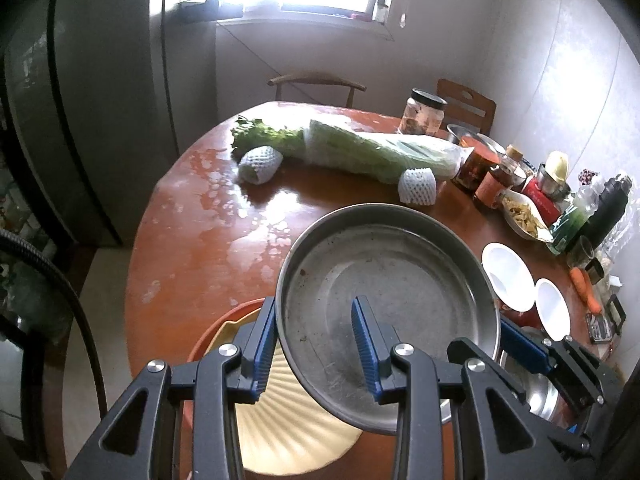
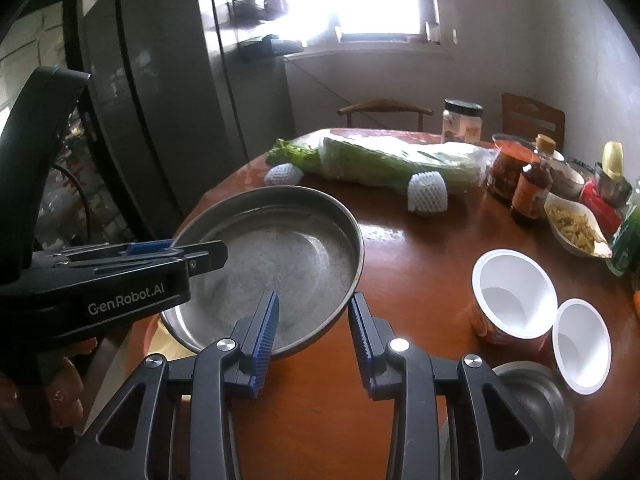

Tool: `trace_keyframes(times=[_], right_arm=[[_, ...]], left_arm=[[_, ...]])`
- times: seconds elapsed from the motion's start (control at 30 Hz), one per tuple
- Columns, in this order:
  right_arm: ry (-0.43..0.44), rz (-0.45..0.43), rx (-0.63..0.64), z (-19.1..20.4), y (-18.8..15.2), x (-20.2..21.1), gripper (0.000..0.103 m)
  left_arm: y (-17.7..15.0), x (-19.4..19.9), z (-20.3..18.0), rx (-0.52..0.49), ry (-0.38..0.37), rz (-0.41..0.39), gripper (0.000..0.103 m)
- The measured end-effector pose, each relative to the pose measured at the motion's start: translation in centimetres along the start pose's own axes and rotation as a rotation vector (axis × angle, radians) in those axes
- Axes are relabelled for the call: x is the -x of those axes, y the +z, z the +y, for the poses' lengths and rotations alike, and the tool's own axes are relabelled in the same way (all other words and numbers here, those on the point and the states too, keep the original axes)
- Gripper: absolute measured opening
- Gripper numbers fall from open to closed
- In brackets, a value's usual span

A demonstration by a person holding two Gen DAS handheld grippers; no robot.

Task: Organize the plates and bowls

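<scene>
The left hand-held gripper (image 1: 316, 346) has its fingers spread on either side of the steel pan's (image 1: 384, 280) rim, one pad outside, one inside; whether they press it I cannot tell. The pan sits tilted above a cream plate (image 1: 288, 424) on an orange one (image 1: 208, 340) at the worktop's (image 1: 192, 240) near edge. The right hand-held gripper (image 2: 314, 340) is spread across the pan's opposite rim. Two white cups (image 2: 514, 294) stand to the right, a steel bowl (image 2: 536, 404) beside them.
</scene>
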State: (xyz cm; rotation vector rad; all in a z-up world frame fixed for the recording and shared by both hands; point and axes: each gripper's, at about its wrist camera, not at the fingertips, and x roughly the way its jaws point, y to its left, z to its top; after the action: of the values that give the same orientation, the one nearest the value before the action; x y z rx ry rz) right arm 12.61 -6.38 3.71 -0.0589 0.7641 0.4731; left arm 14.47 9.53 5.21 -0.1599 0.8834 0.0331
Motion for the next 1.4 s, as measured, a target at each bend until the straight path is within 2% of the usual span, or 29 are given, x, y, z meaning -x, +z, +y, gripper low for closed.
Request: trace_keyframes(times=[0.33,0.63,1.03,1.4], right_arm=[[0.037,-0.041,0.044,2.5,0.4,1.3,0.037],[0.054,-0.055,0.074,4.0,-0.2,2.1,0.037],[0.048,-0.027,0.105,5.3,-2.5,1.4,0.037],[0.052,0.005,0.132,6.1,-3.9,0.4,0.037]], left_arm=[[-0.6,3.1,2.0,0.028,0.033,-0.059,0.037],[-2.1,4.3,3.0,0.04,0.051,-0.078,0.037],[-5.4,2.8,4.1,0.074,0.063,-0.042,0.037],[-7.1,1.1,5.1,0.095,0.073,-0.004,0.037]])
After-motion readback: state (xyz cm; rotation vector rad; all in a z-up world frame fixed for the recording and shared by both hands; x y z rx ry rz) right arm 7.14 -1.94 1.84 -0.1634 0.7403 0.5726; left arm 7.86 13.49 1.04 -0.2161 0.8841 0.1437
